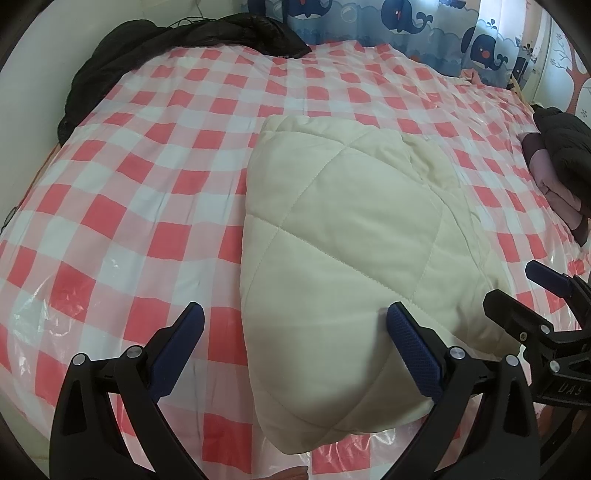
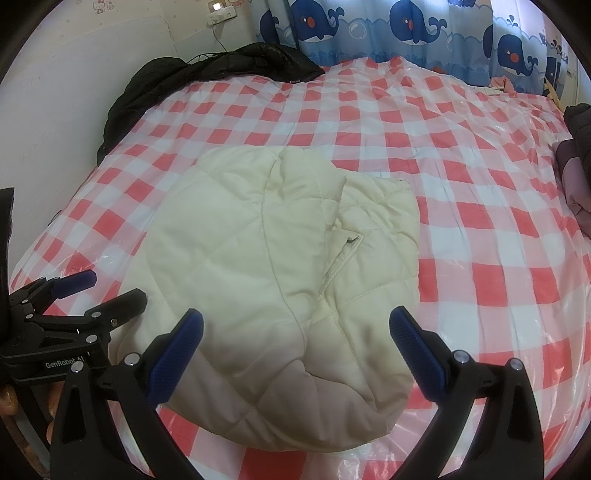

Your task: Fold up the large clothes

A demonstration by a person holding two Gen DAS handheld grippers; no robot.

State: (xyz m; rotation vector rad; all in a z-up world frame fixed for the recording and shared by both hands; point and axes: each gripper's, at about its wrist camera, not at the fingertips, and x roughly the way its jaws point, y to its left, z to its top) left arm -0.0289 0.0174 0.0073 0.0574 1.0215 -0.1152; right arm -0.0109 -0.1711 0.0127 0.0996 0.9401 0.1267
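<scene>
A cream quilted jacket [image 1: 343, 236] lies folded into a compact bundle on the red-and-white checked bed cover [image 1: 147, 192]; it also shows in the right wrist view [image 2: 266, 266]. My left gripper [image 1: 295, 325] is open and empty, hovering over the jacket's near left edge. My right gripper [image 2: 295, 328] is open and empty above the jacket's near edge. The right gripper also shows at the right of the left wrist view [image 1: 517, 288], and the left gripper shows at the left of the right wrist view [image 2: 107, 288].
A black garment [image 1: 155, 48] lies bunched at the far left of the bed, also in the right wrist view [image 2: 192, 77]. A stack of dark and pink clothes [image 1: 557, 166] sits at the right edge. A whale-print curtain [image 2: 388, 33] hangs behind.
</scene>
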